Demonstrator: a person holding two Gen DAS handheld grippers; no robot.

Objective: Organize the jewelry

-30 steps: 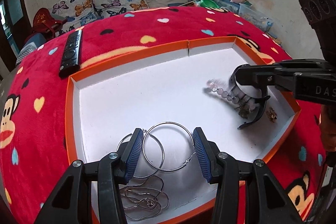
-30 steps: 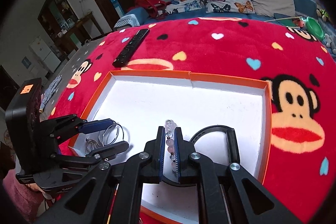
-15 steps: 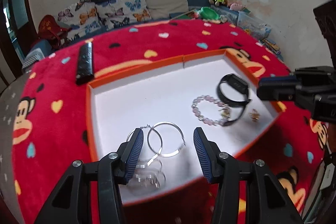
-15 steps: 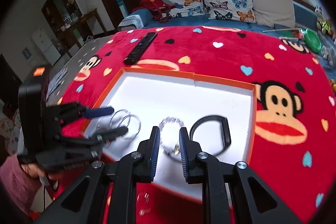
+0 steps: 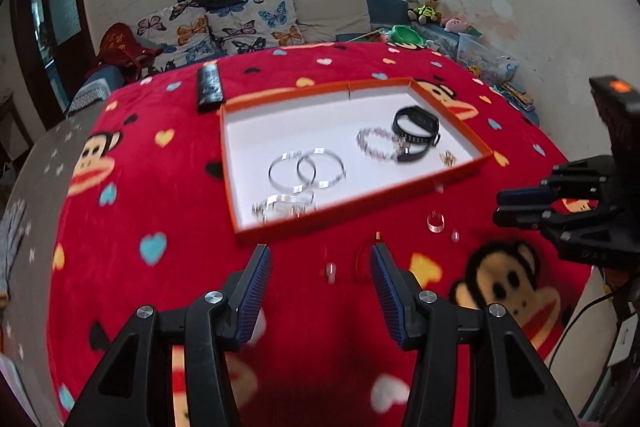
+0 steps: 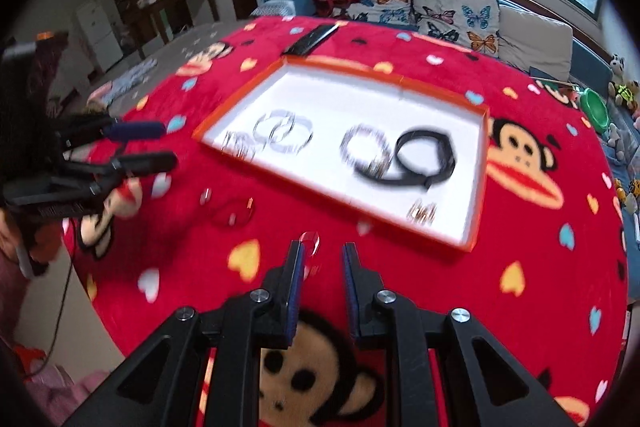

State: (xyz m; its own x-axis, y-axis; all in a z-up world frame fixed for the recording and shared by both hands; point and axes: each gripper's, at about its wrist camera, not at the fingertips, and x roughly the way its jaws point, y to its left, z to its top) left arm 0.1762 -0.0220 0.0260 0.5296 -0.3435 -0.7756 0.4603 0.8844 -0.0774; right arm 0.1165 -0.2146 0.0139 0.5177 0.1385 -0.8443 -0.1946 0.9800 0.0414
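The orange-rimmed tray (image 5: 436,183) is sitting in the upper centre of the left wrist frame and is holding the sorted pieces: two silver hoops (image 5: 307,169) left of centre, a beaded bracelet (image 5: 376,145) touching a black band (image 5: 416,133) at right, so like pieces are lying grouped. Small clear rings (image 5: 435,221) are lying on the red blanket (image 5: 160,187) just below the tray, apparently still unsorted. The left gripper (image 5: 318,287) is hovering wide open and empty at lower centre. The right gripper (image 6: 323,267) is standing narrowly open, gripping nothing, just beside a clear ring (image 6: 310,239).
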